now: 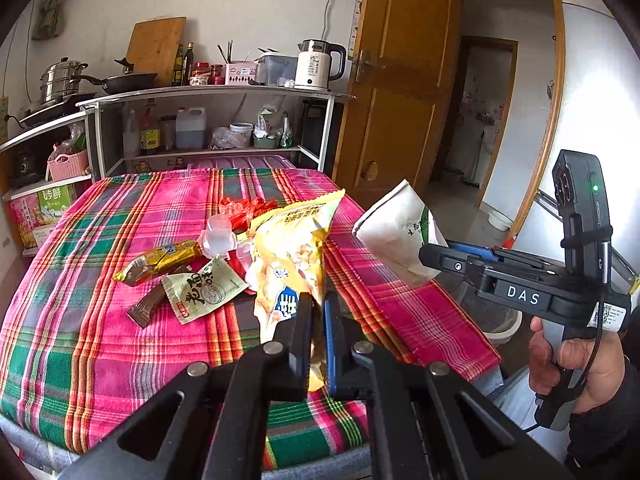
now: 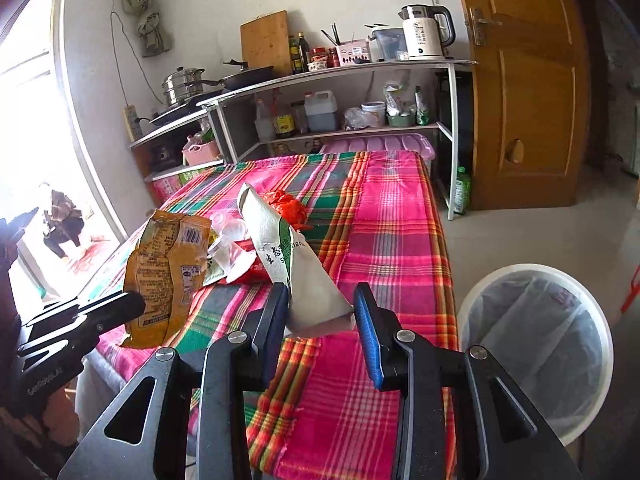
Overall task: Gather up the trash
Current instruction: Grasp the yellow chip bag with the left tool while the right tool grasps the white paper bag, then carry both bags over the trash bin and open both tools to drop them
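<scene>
My left gripper (image 1: 318,306) is shut on the lower end of a yellow snack bag (image 1: 292,248), which it holds upright above the plaid-covered table (image 1: 100,340). The right wrist view shows that left gripper (image 2: 120,308) at the left edge with the yellow bag (image 2: 168,272). My right gripper (image 2: 321,306) is shut on a crumpled white paper cup (image 2: 280,236) with green print, lifted off the cloth. From the left wrist view, the right gripper (image 1: 434,256) carries the paper cup (image 1: 394,228) past the table's right edge. A white bin (image 2: 536,344) with a clear liner stands on the floor, right of the table.
More litter lies mid-table: a gold wrapper (image 1: 160,262), a green-and-white sachet (image 1: 204,288), a brown wrapper (image 1: 148,308), clear plastic cups (image 1: 218,236) and a red wrapper (image 1: 248,210). Behind stand kitchen shelves (image 1: 208,92) and a wooden door (image 1: 400,80). A person crouches outside the doorway (image 2: 60,216).
</scene>
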`<state>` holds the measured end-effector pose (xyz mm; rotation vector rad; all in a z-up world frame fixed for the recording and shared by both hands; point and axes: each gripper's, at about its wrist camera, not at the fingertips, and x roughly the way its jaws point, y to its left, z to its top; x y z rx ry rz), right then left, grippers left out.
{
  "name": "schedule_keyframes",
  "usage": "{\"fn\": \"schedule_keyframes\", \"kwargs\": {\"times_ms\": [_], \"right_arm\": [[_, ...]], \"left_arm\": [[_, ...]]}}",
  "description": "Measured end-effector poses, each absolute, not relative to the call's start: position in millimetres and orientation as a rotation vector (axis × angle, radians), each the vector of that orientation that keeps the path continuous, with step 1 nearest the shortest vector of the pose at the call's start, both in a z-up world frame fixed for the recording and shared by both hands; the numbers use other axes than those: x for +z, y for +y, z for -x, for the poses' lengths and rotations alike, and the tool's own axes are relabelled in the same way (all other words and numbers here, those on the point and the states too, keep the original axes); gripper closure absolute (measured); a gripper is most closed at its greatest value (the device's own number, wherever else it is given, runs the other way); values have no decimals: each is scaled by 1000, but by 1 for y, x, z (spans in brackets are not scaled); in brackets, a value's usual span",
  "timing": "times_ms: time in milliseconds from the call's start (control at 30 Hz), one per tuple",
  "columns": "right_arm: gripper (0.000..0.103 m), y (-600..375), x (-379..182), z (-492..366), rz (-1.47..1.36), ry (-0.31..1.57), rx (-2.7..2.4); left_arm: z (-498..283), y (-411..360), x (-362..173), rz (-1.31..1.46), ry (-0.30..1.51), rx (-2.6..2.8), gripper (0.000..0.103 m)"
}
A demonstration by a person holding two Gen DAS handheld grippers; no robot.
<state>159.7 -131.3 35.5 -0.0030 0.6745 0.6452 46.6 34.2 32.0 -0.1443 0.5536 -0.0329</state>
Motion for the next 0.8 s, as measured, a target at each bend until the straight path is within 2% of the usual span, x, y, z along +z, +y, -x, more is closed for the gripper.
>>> {"fn": "schedule_keyframes", "kwargs": {"times_ms": [800], "right_arm": [[68, -239, 32, -159, -109, 666, 389]], "left_arm": [[-126, -70, 51, 74, 546, -321, 97]]}}
